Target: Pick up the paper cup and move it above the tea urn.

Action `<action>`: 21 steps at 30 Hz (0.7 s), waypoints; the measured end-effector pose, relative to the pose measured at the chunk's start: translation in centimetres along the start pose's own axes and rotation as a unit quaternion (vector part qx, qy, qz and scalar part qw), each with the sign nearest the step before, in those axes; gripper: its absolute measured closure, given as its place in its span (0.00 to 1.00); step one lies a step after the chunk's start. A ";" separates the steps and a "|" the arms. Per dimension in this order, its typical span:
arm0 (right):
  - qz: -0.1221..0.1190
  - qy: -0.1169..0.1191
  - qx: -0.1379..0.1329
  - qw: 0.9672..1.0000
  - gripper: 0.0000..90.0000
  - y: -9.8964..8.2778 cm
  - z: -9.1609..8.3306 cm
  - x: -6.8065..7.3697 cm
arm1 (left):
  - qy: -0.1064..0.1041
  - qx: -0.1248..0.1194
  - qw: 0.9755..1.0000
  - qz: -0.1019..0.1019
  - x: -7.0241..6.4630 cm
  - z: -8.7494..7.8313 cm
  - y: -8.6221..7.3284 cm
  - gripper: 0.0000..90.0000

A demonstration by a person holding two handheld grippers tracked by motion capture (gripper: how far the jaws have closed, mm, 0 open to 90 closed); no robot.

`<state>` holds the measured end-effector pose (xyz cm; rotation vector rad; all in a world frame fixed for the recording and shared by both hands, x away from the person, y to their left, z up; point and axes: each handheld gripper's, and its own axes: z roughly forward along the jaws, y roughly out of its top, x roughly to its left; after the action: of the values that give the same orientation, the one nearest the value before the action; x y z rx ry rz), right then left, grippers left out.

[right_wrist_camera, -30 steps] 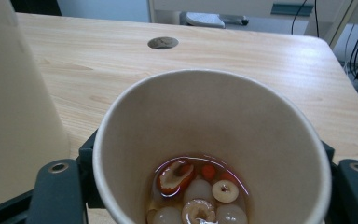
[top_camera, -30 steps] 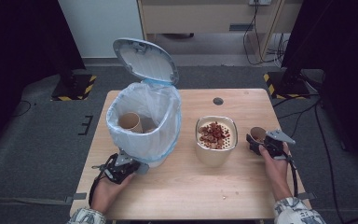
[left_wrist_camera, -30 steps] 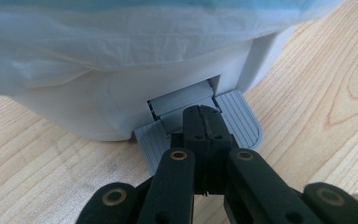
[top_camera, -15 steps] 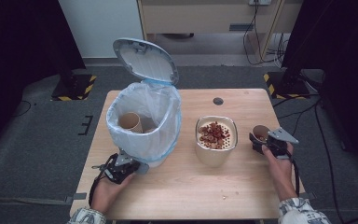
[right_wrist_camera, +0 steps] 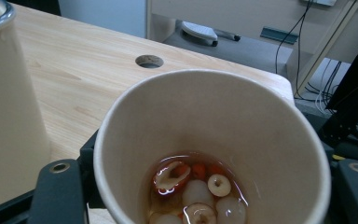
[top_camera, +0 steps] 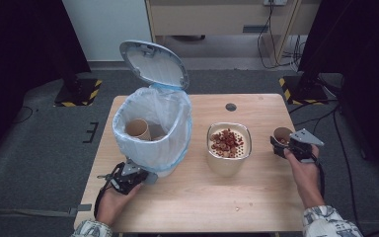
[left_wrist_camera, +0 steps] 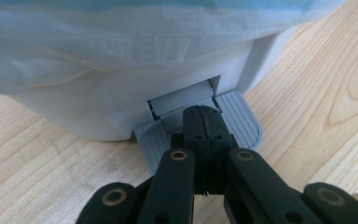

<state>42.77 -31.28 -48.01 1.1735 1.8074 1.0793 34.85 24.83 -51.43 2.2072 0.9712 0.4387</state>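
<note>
Left gripper point(left_wrist_camera: 203, 135), jaws pinched together, presses the bin's pedal point(left_wrist_camera: 242, 123) so the lid point(top_camera: 153, 64) stays up, while the right gripper point(top_camera: 288, 145) clamps a paper cup point(right_wrist_camera: 214, 154) of leftovers beside the strainer bowl point(top_camera: 228, 148), probably for draining.

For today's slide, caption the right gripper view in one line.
Right gripper grips a paper cup of red liquid and fruit slices beside the beige bowl.
</note>
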 end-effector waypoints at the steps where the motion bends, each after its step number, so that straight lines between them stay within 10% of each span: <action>1: -0.004 0.000 0.003 1.000 0.32 0.4 -0.1 -0.2 | 0.000 0.000 1.000 0.000 0.0 0.0 0.0 1.00; 21: -0.034 0.005 -0.004 0.999 0.32 4.6 -0.5 -0.9 | 0.000 0.000 1.000 0.001 0.0 0.0 0.0 1.00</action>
<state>44.14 -31.18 -43.52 1.0955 1.8359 1.0546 34.86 24.83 -51.42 2.2081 0.9701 0.4391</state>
